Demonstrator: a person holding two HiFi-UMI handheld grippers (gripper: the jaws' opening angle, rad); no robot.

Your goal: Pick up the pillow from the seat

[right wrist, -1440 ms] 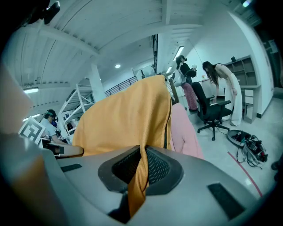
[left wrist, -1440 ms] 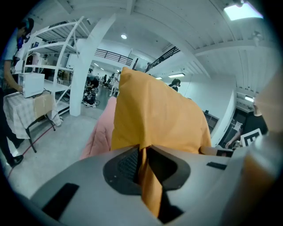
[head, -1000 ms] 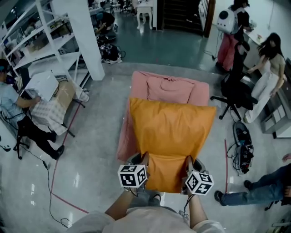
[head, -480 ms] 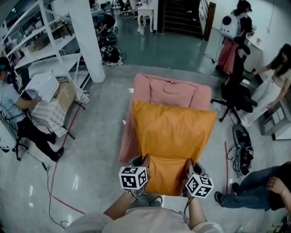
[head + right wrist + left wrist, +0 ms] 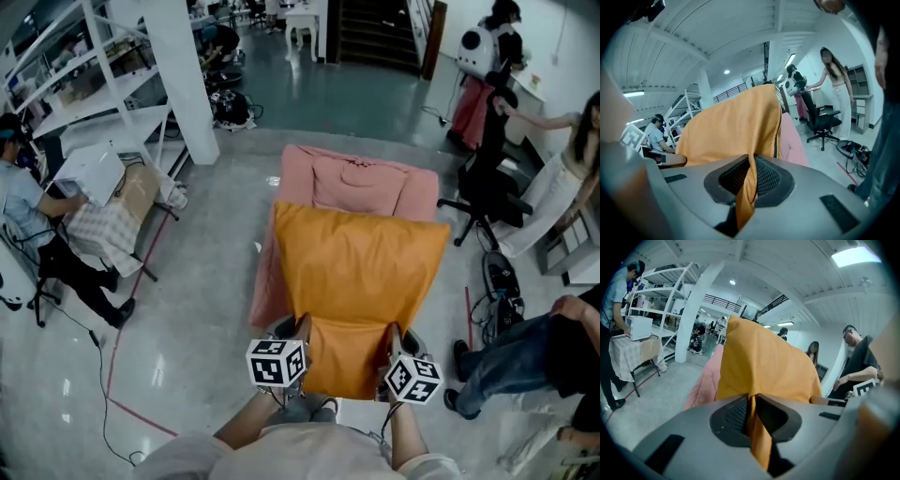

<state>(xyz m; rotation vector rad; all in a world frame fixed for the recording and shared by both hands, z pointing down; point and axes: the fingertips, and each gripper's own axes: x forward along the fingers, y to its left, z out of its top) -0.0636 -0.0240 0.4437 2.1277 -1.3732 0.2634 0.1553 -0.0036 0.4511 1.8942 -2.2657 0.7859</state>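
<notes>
A large orange pillow (image 5: pixel 356 281) hangs in the air in front of me, over a pink padded seat (image 5: pixel 361 183). My left gripper (image 5: pixel 300 328) is shut on the pillow's near left corner. My right gripper (image 5: pixel 392 336) is shut on its near right corner. In the left gripper view a fold of the orange pillow (image 5: pixel 764 366) is pinched between the dark jaw pads. The right gripper view shows the pillow (image 5: pixel 736 131) clamped the same way, its zip edge on the right. The pillow hides most of the seat cushion.
A black office chair (image 5: pixel 487 192) stands right of the seat, cables and gear (image 5: pixel 502 281) on the floor by it. A person's legs (image 5: pixel 511 352) are at the right. A white pillar (image 5: pixel 183 80) and a person at a table (image 5: pixel 37 216) are on the left.
The pillow and both grippers have stayed put. The person at the right has moved their legs further into view, and the standing person at the far right has shifted.
</notes>
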